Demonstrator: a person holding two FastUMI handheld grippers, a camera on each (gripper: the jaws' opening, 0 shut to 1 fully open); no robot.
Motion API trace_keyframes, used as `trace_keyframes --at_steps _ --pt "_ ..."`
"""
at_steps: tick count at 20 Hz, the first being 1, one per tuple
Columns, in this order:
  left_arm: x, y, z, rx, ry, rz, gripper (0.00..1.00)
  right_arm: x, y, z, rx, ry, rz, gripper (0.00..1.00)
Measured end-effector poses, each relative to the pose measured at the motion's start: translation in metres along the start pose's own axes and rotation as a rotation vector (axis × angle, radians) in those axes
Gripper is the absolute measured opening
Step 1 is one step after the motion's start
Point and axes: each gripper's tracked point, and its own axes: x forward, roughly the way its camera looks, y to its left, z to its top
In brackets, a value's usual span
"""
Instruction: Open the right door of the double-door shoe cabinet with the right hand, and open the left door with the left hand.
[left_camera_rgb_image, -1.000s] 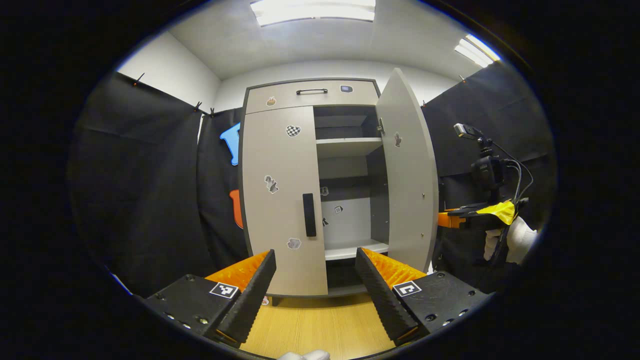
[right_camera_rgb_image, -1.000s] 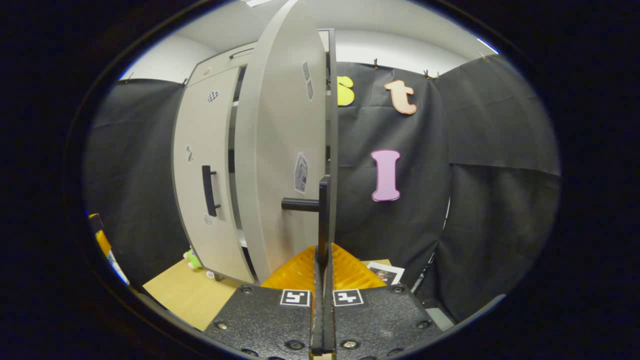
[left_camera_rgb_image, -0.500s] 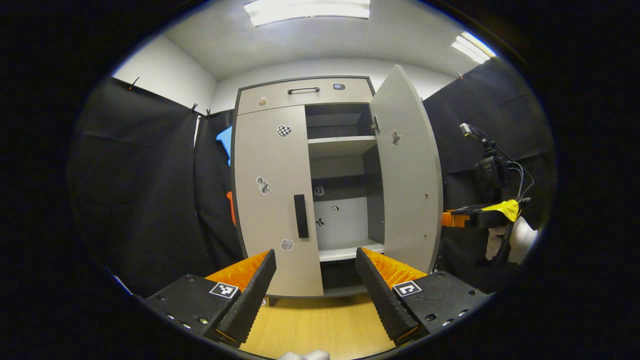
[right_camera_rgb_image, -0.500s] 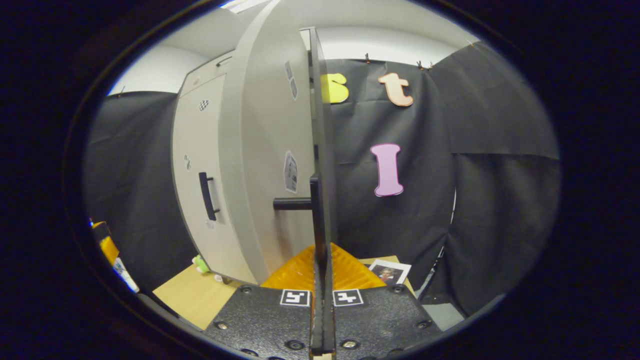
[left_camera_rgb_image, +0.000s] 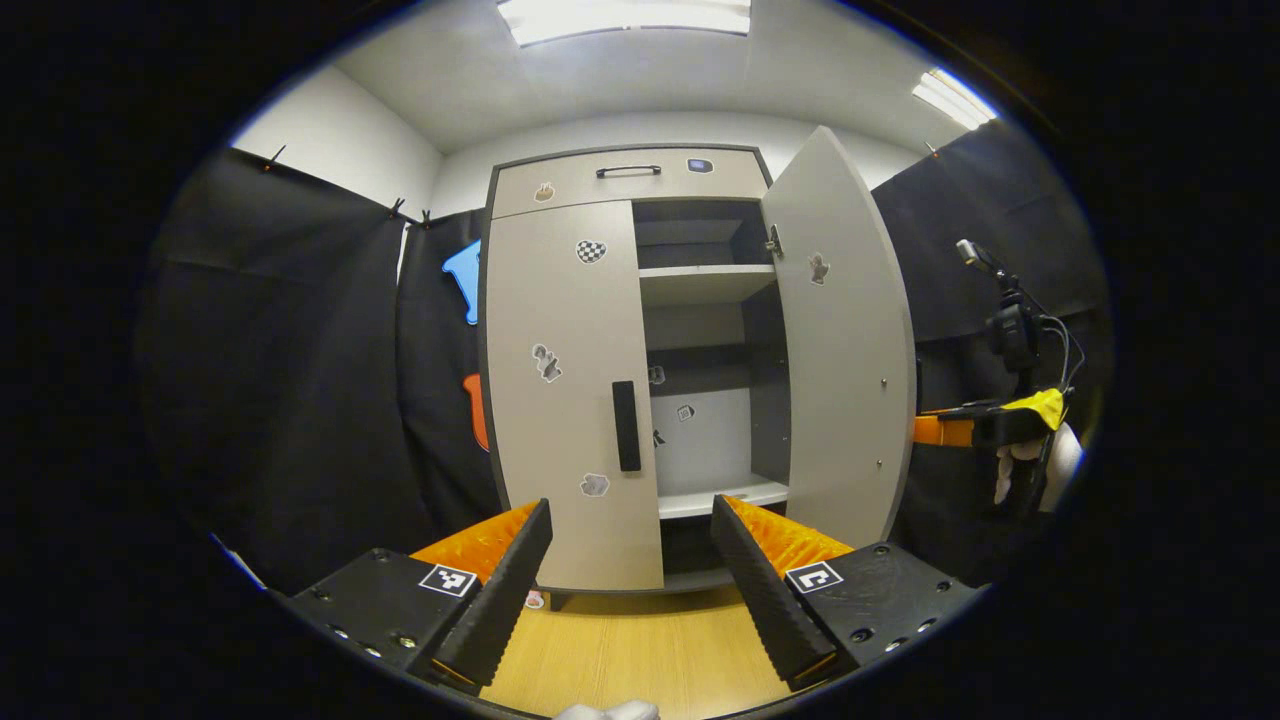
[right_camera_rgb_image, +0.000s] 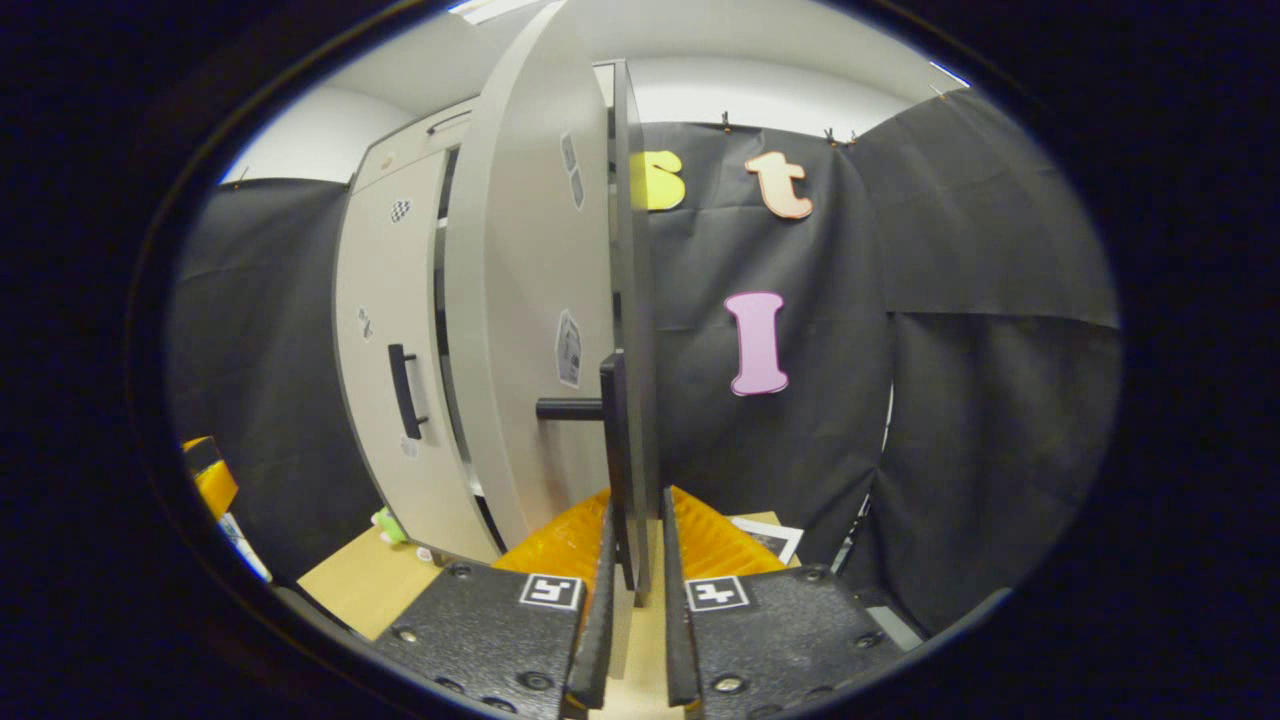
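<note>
our left hand-held gripper gapes wide, level before the shut left door; our right hand-held gripper, slightly parted, straddles the right door's handle.

We record the shoe cabinet as pale grey-beige with a dark grey frame edge. Its left door carries a black bar handle and small stickers, one of them black-and-white chequered. The right door is the same grey-beige; its handle is black. Inside, we note white shelves against dark grey walls, with a white lower back panel. The floor is light wood-grain yellow. The ceiling reads white. A small green item, too small to identify, sits by the cabinet foot.
</note>
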Motion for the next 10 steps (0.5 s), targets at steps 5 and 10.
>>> trace_keyframes --at_steps 5,10 --pt "0.017 0.022 -0.012 -0.001 0.026 0.003 0.96 -0.039 -0.01 0.005 -0.038 -0.041 -0.084 0.67" --pt "0.043 0.032 -0.026 0.014 0.047 -0.008 0.96 -0.073 0.025 0.001 -0.05 -0.084 -0.089 0.92"
